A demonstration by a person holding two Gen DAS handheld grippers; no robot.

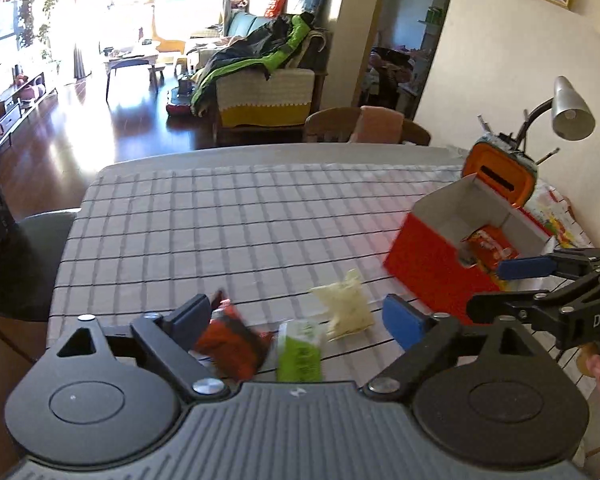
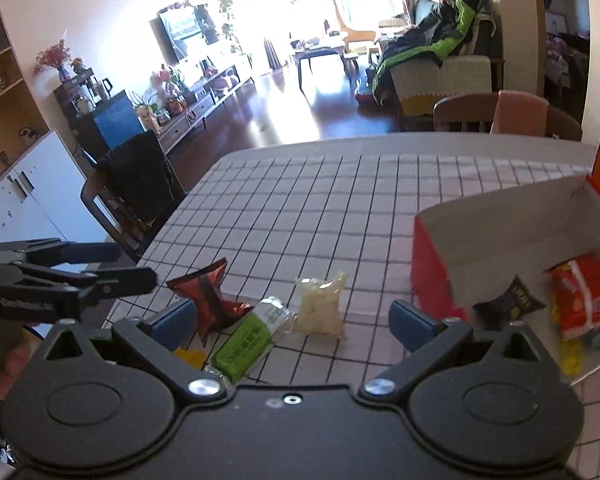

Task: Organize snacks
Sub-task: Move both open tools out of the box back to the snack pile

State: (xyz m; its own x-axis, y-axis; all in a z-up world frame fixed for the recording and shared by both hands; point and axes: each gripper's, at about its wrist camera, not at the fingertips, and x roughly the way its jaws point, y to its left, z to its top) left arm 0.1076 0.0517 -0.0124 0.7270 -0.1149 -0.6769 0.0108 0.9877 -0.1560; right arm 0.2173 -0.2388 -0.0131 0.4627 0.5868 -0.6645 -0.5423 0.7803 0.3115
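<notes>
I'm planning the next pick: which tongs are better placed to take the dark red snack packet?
Left, probably. The open left tongs already frame the dark red packet, close to their left finger. The right tongs, also open and empty, sit nearer the red box, with the packet at their far-left edge.

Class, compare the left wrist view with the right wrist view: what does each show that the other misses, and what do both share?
Left wrist only: a grey metal desk lamp behind the red cardboard box.

Right wrist only: a small black snack packet inside the box, and a white cabinet at the left.

Both: the dark red foil packet, green wrapped bar, pale yellow snack bag, and the checked tablecloth.
</notes>
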